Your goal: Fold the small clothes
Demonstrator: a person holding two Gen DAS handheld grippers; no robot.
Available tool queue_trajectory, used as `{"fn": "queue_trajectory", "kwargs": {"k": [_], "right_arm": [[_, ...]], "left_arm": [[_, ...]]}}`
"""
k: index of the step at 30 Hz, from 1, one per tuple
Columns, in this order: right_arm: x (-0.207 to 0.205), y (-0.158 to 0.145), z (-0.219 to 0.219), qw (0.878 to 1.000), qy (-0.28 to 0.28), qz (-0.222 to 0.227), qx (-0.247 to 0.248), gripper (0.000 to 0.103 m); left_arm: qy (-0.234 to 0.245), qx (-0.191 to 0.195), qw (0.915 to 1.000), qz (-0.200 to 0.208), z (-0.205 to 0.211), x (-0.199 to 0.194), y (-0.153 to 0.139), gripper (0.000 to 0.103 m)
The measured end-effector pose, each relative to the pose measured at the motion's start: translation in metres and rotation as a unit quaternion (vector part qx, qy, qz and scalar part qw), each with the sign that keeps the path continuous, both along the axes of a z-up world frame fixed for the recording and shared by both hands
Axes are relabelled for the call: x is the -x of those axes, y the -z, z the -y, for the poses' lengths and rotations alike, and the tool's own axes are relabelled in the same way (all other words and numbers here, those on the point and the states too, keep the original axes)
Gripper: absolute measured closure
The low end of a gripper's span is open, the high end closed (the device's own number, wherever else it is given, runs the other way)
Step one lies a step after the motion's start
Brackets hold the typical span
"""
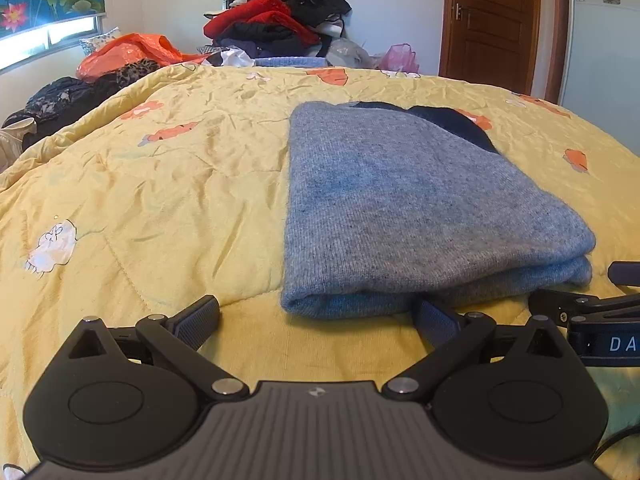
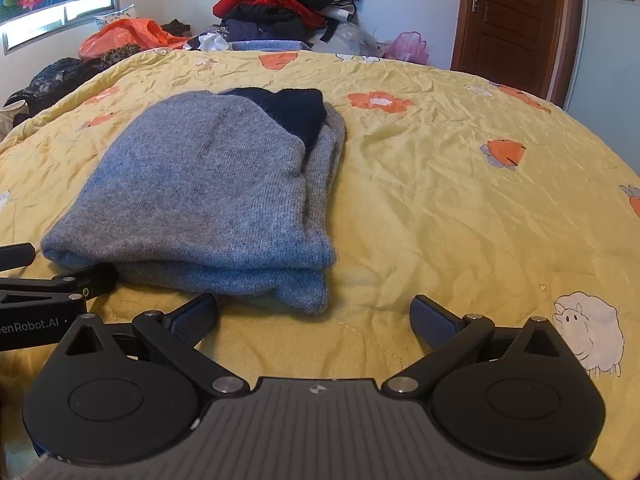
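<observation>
A grey-blue knit sweater [image 1: 400, 208] with a dark navy part at its far end lies folded in layers on the yellow quilt [image 1: 160, 184]. It also shows in the right wrist view [image 2: 208, 192]. My left gripper [image 1: 316, 320] is open at the sweater's near edge; its right finger tip touches the fold's bottom edge. My right gripper [image 2: 314, 318] is open and empty just in front of the sweater's near right corner. Each gripper shows at the edge of the other's view.
A tall pile of red, black and dark clothes [image 1: 280, 12] stands at the far end of the bed. An orange plastic bag [image 1: 128, 52] and dark garments [image 1: 60, 100] lie at the far left. A brown door [image 1: 492, 20] is at the back right.
</observation>
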State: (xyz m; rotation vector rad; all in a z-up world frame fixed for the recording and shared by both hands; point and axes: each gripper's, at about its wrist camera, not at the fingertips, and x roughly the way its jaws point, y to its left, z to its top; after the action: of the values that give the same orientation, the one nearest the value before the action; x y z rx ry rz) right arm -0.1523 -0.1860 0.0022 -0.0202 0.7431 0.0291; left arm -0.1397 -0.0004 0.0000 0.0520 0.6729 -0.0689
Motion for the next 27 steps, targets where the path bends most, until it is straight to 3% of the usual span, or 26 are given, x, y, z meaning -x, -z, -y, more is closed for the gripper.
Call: {"fn": "queue_trajectory", "kwargs": {"k": [27], "right_arm": [[0.0009,0.0005,0.0007,1.000,0.000,0.001,-0.001,0.000]], "left_arm": [[0.004,0.001,1.0000,0.001,-0.0003,0.0001,-0.0003,0.000]]}}
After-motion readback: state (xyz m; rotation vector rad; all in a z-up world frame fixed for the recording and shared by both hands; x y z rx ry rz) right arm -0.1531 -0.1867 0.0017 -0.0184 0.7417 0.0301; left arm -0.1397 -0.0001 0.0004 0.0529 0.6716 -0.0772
